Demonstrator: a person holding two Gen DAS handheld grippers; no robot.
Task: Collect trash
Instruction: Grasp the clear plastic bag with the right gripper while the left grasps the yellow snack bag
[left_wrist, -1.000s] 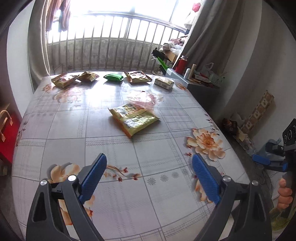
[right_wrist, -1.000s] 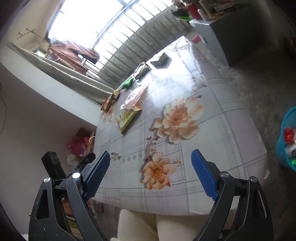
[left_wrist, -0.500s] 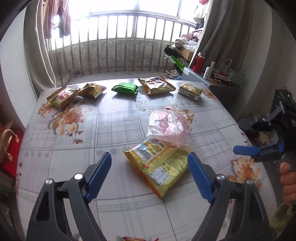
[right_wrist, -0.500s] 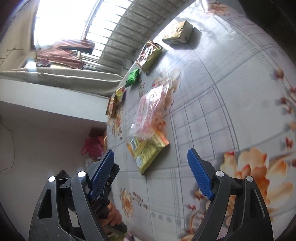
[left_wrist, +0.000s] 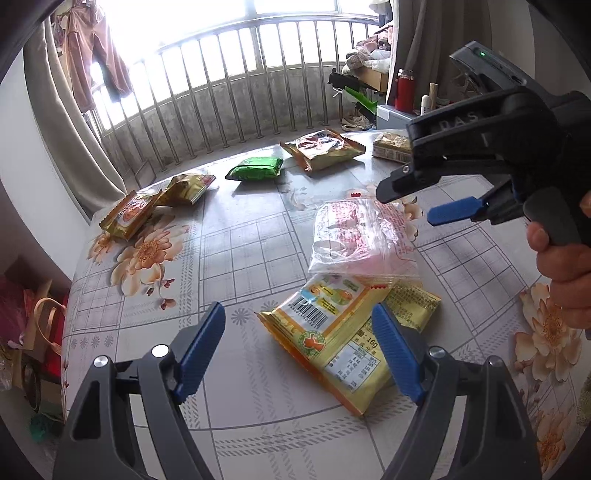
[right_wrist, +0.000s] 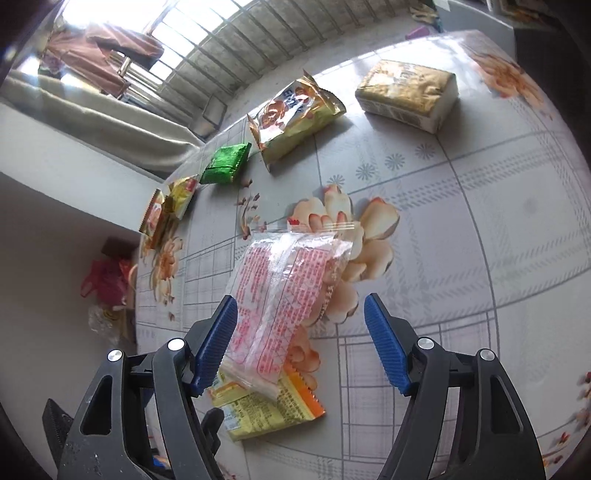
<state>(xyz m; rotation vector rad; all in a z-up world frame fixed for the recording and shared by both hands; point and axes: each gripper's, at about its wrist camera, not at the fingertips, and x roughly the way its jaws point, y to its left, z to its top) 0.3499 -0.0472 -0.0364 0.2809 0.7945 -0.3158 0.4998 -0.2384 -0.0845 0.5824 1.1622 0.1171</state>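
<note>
A clear pink-printed bag (right_wrist: 284, 291) overlaps the yellow packet (left_wrist: 340, 332) between the left gripper (left_wrist: 299, 347)'s spread, empty jaws. The right gripper (right_wrist: 301, 347), nearer than before, is closing, gripping nothing.

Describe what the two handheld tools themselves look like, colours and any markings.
Both are black plastic clamp-style tools: the left tool and right tool each have two ribbed blue pads and silver rivets at the pivots. Seen from the left wrist view, the right tool has raised lettering on its body, a blue trigger lever and a small green light.

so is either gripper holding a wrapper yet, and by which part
Nothing is held. The left gripper is open over the yellow snack packet; the right gripper is closing around the clear pink-printed bag, not yet gripping.
</note>
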